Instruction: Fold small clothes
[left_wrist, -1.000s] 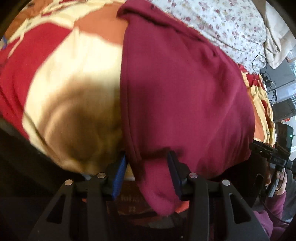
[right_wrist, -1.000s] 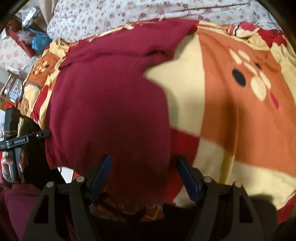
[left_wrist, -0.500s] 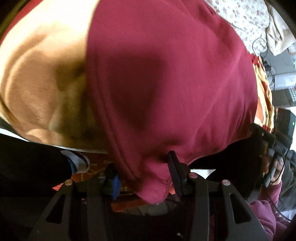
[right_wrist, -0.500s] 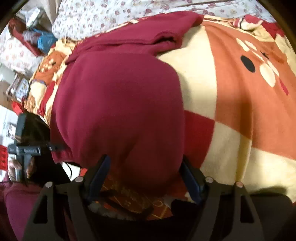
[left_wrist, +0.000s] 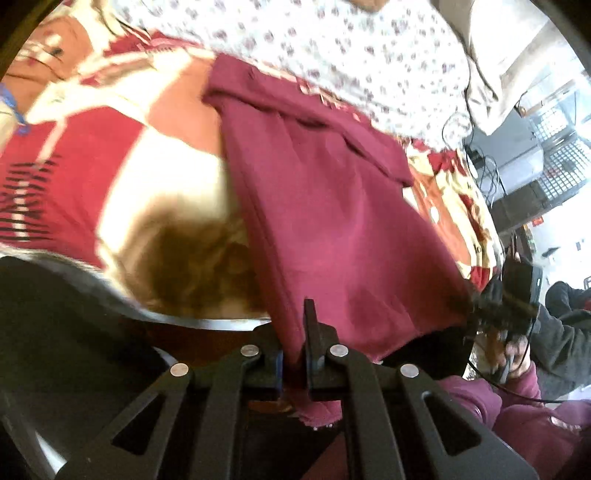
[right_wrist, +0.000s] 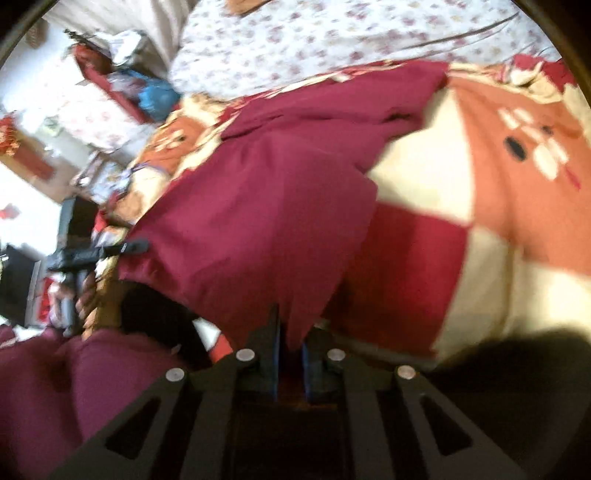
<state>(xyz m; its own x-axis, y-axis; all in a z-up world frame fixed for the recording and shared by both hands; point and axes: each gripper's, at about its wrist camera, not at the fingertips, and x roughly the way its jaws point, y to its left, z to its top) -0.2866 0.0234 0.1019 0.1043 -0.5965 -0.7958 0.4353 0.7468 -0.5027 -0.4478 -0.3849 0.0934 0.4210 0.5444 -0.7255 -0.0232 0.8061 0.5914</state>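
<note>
Where the blanket (left_wrist: 122, 155) covers the bed, the garment (left_wrist: 332, 221) lies spread, running from 12 toward 6 in both views. L gripper (left_wrist: 295, 332): jaws clenched on the hem corner at 6, cloth bunched between them w/ a bit hanging below. R gripper (right_wrist: 290, 332): jaws clenched on the other hem corner at 6. Floral sheet (right_wrist: 332, 44) sits past the garment at 12. Frames blurred, fine detail unclear.
</note>
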